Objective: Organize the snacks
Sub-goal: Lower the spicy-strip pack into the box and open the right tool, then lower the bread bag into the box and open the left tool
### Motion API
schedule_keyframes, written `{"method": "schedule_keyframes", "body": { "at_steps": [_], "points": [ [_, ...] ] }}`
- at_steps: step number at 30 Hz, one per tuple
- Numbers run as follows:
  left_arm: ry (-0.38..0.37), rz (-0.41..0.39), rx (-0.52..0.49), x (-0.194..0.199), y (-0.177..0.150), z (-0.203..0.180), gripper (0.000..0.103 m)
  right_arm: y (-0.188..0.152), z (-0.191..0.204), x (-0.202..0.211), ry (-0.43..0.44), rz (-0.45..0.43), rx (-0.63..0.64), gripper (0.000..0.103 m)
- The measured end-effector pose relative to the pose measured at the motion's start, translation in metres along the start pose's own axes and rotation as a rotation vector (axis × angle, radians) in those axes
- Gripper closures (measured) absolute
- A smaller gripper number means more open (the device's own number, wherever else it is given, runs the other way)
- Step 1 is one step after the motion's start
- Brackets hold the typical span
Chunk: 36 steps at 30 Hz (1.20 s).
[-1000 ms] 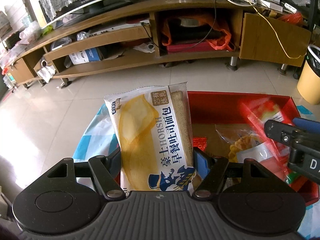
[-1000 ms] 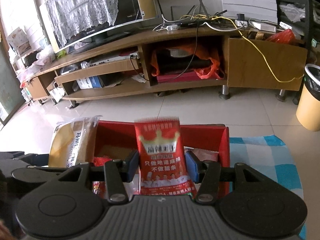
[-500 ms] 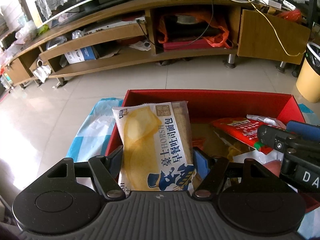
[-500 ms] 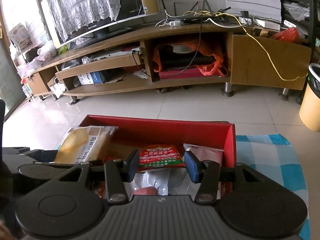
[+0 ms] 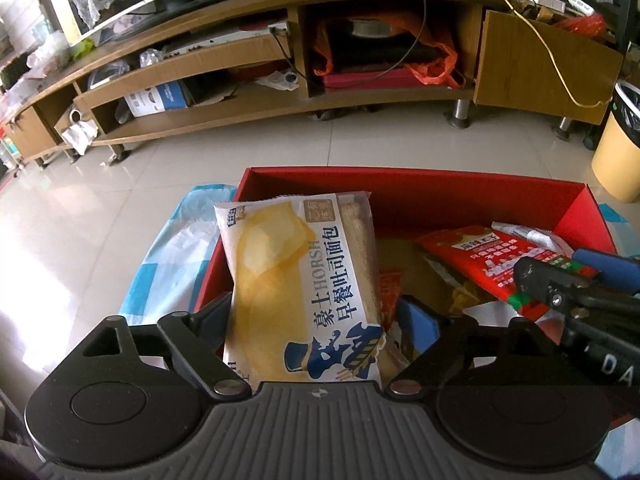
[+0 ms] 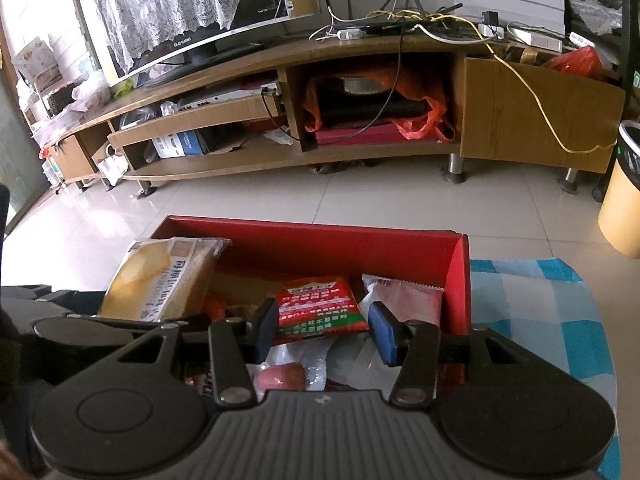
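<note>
- Snacks fill a red box (image 5: 400,196) that sits on a blue-and-white checked cloth (image 6: 532,304); the box takes up the lower middle of both wrist views.
- A yellow-and-white bread packet (image 5: 304,288) stands tilted at the left end of the box, its top leaning over the left wall; in the right wrist view the same packet (image 6: 160,280) shows at centre left.
- The left tool (image 5: 316,316) has just been opening: its jaws stand apart with the bread packet between them, the blue right pad (image 5: 416,324) clear of the wrapper, while the left finger is partly hidden behind the packet.
- A red spicy-snack packet (image 6: 320,308) lies flat in the box, seen beyond and between the fingers of the right tool (image 6: 324,332) at lower centre.
- The right tool's jaws are released, pressing on nothing; clear-wrapped snacks lie below them.
- A white-and-pink packet (image 6: 404,296) rests against the box's right wall.
- In the left wrist view the red packet (image 5: 500,260) appears at centre right, with the right tool (image 5: 568,292) entering from the right edge above it.
- A wooden TV stand (image 6: 360,92) runs across the upper frame over a pale tiled floor (image 6: 280,196); a yellow bin (image 6: 624,200) stands at the right edge.
</note>
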<state>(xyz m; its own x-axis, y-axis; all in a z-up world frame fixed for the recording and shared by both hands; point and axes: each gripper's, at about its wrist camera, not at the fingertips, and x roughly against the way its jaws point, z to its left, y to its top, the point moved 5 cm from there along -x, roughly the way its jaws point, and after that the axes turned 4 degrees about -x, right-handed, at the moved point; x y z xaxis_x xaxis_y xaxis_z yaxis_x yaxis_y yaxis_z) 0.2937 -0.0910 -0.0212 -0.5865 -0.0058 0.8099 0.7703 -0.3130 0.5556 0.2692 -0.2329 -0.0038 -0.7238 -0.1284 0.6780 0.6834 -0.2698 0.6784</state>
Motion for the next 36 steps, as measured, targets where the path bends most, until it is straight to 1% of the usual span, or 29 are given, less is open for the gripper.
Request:
{"method": "schedule_keyframes", "body": {
  "at_steps": [9, 11, 14, 18, 22, 29, 36],
  "points": [
    [-0.002, 0.02, 0.005, 0.004, -0.002, -0.001, 0.009, -0.003, -0.002, 0.005, -0.017, 0.024, 0.016, 0.056],
    [-0.007, 0.022, 0.005, 0.008, -0.003, -0.001, 0.011, -0.003, -0.002, 0.006, -0.01, 0.026, 0.001, 0.056],
    [0.019, 0.028, 0.01, 0.01, -0.005, 0.003, 0.012, -0.005, 0.005, 0.008, -0.005, 0.03, 0.023, 0.056],
    [0.002, 0.043, 0.029, 0.01, -0.009, 0.011, 0.011, -0.008, 0.014, 0.01, 0.026, 0.049, 0.054, 0.056],
    [0.021, 0.038, 0.01, 0.015, -0.01, 0.01, 0.011, -0.01, 0.018, 0.011, 0.034, 0.066, 0.074, 0.056],
    [0.008, 0.026, 0.013, 0.03, -0.016, 0.009, 0.009, -0.007, 0.016, 0.028, 0.041, 0.069, 0.05, 0.056],
    [0.002, 0.022, 0.028, 0.038, -0.02, 0.011, 0.009, -0.009, 0.02, 0.04, 0.037, 0.081, 0.068, 0.056]
  ]
}}
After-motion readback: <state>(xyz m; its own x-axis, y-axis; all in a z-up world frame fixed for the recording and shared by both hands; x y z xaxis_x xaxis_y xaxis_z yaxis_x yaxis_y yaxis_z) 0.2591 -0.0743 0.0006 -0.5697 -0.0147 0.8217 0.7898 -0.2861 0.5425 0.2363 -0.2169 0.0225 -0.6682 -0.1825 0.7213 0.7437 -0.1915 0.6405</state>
